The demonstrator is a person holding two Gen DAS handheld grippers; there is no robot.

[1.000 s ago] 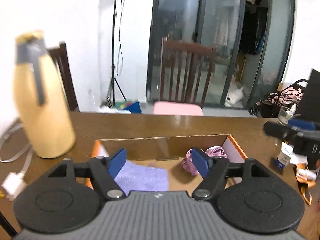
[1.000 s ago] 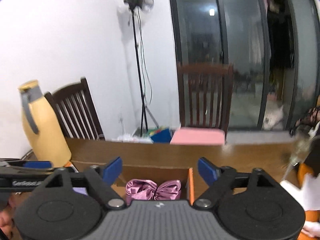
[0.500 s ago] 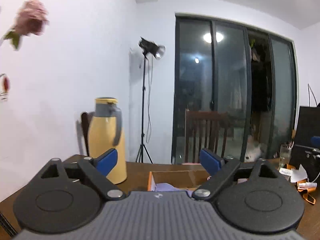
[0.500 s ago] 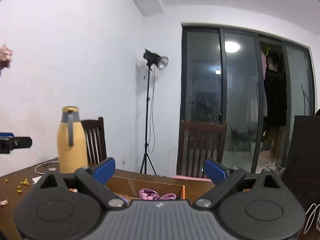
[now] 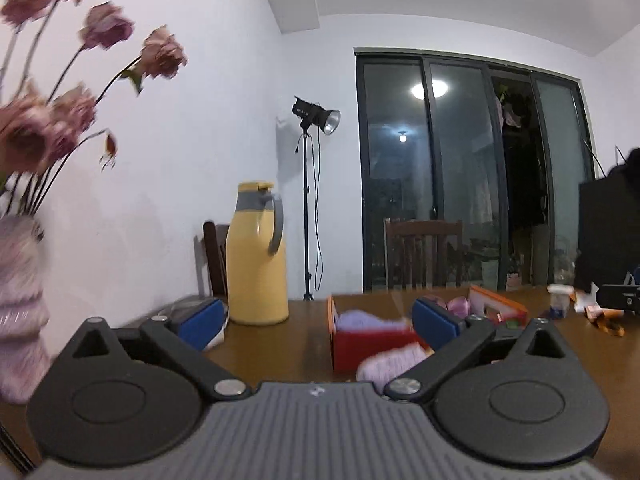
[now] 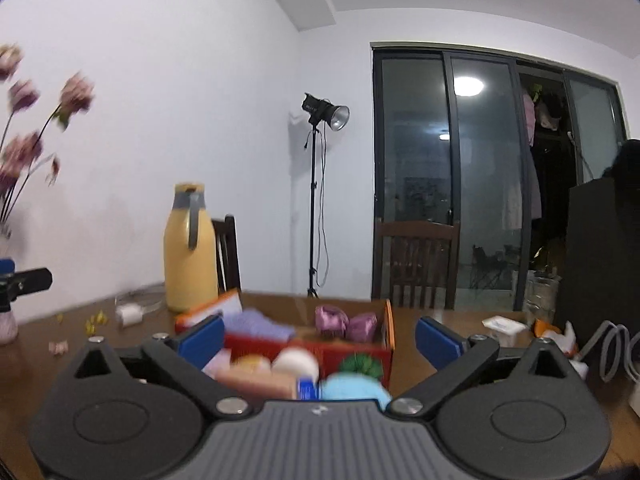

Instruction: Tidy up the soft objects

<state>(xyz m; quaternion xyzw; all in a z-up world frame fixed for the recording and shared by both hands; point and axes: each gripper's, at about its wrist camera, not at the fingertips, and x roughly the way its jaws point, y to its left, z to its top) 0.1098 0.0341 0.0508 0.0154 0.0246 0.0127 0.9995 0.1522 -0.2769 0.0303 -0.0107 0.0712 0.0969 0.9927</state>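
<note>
soft objects: 1 loose group on the tabletop (image 6: 440, 320), lying against the near red wall of the cardboard box (image 6: 356, 354). items, as far as the blur allows: teal plush (image 6: 352, 386), green tuft (image 6: 360, 366) just behind it, white rounded piece (image 6: 296, 362), peach-pink block (image 6: 256, 378). already inside the box: lavender cloth (image 6: 256, 328) on the left, purple satin scrunchie (image 6: 346, 322) on the right. in the left wrist view 1 lilac fuzzy piece (image 5: 394, 360) lies outside the box, touching its near wall.

right hand-held gripper (image 6: 318, 338): jaws spread wide, holding nothing. the loose group lies directly ahead and below, between the 2 blue pads; the group's long axis runs left to right, across the fingers.

left hand-held gripper (image 5: 316, 318): jaws equally wide, empty. box and lilac piece lie ahead but off toward its right finger.

judgement: the right one is squarer to the pile and looks the nearer; the left is better placed only for the lilac piece.

other: yellow thermos jug (image 6: 190, 248), flower vase (image 5: 18, 304).
</note>
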